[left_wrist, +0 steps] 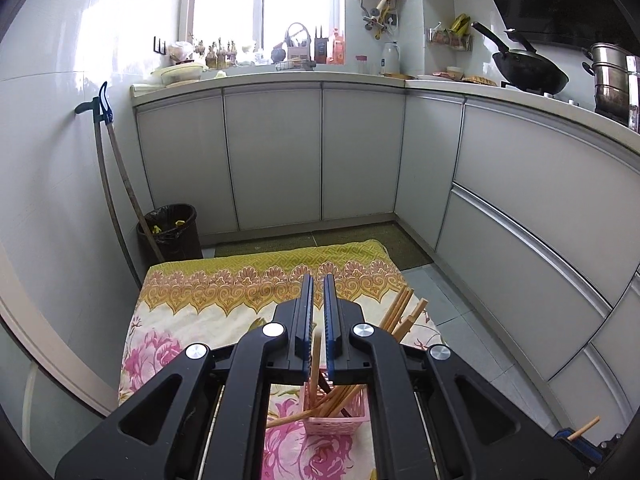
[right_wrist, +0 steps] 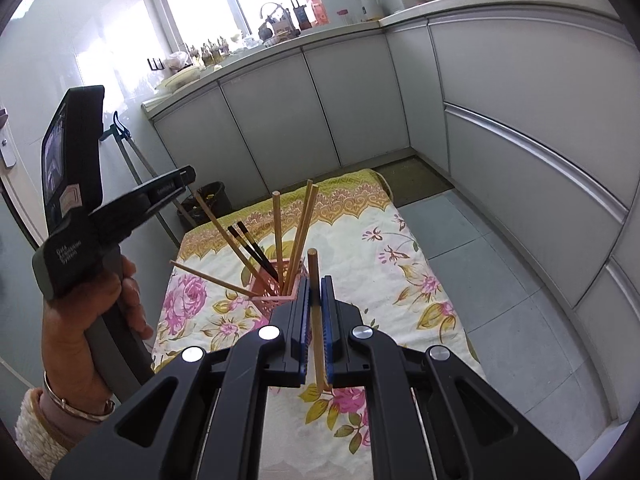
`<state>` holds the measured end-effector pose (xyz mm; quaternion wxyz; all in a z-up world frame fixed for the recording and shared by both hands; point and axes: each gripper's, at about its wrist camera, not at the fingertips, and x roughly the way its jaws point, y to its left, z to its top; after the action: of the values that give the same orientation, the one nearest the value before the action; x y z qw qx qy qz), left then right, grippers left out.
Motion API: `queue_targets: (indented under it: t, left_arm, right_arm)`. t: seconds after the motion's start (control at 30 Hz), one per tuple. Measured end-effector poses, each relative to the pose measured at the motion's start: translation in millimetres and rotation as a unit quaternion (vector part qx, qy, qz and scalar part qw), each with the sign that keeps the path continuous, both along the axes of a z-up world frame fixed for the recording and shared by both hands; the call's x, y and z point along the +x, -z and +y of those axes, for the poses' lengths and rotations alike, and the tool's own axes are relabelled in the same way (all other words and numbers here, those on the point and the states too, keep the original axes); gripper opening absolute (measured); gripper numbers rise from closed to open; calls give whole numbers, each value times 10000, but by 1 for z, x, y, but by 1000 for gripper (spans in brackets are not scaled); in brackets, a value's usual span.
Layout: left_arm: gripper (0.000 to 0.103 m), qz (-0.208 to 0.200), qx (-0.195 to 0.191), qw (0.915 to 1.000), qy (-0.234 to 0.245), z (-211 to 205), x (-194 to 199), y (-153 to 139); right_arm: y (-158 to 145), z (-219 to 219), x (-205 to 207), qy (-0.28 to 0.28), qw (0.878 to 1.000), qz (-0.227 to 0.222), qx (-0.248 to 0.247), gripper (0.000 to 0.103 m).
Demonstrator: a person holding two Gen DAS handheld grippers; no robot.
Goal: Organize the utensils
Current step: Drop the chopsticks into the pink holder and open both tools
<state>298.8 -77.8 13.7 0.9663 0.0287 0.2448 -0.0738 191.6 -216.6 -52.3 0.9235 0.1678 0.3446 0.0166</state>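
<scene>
A pink slotted basket (right_wrist: 276, 294) stands on a floral cloth (right_wrist: 380, 248) and holds several wooden chopsticks (right_wrist: 302, 228) and two dark ones (right_wrist: 250, 246). My right gripper (right_wrist: 316, 284) is shut on a wooden chopstick (right_wrist: 316, 308), held upright just right of the basket. My left gripper (left_wrist: 318, 280) hovers above the basket (left_wrist: 336, 420), jaws nearly closed with a narrow gap; a chopstick (left_wrist: 316, 354) stands behind them, and I cannot tell whether it is gripped. The left gripper's body (right_wrist: 96, 216) shows in the right wrist view, raised left of the basket.
White cabinets (left_wrist: 272, 152) line the back and right. A black bin (left_wrist: 170, 232) and two long handles (left_wrist: 120, 184) stand at the left wall. A wok (left_wrist: 528, 68) and a steel pot (left_wrist: 612, 76) sit on the counter. A green mat (left_wrist: 360, 240) lies beyond the cloth.
</scene>
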Motion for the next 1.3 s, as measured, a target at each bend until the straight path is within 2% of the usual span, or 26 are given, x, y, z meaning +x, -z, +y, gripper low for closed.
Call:
queue_targets:
  t: [0.1,0.17,0.2,0.5,0.67,0.9,1.13,1.2,1.27,1.3]
  left_arm:
    - [5,-97,-15,10000,-6,-2,-6,-9]
    - [13,-156,-24,9999,30,-3,-10,-17]
    - [13,-188,-24,9998,41,-3,-12,-20]
    - [14,-517,-102,9985,122,8,-37,-47]
    - [14,-751,-181,9969,119,22,-55,-60]
    - [15,-927,-175,9955,69,38,-69,-66]
    - [15,-783,-223,9967,-72,57,-65,-55]
    - [15,-729,-245,9969,-135,62,-64,-52]
    - [16,-689,-255,9971,-180,66,-64,-50]
    - [17,-679,-273,9971,-211,69,-65,-50]
  right_arm:
    - [-16,2,10,-15,9999,-140,-34,6]
    - [-28,2,17,-8,9997,-230,-17,6]
    - [-34,2,21,-9,9996,-272,7,6]
    - [-78,8,48,74,9976,-691,-8,6]
    - [-89,21,66,88,9960,-875,-167,6]
    - [-70,42,91,88,9952,-892,-402,6]
    - [-29,57,116,24,9965,-651,-521,6]
    - [-18,58,120,25,9971,-563,-502,12]
    - [-13,56,117,71,9976,-536,-440,43]
    - [-13,55,114,112,9975,-571,-406,46]
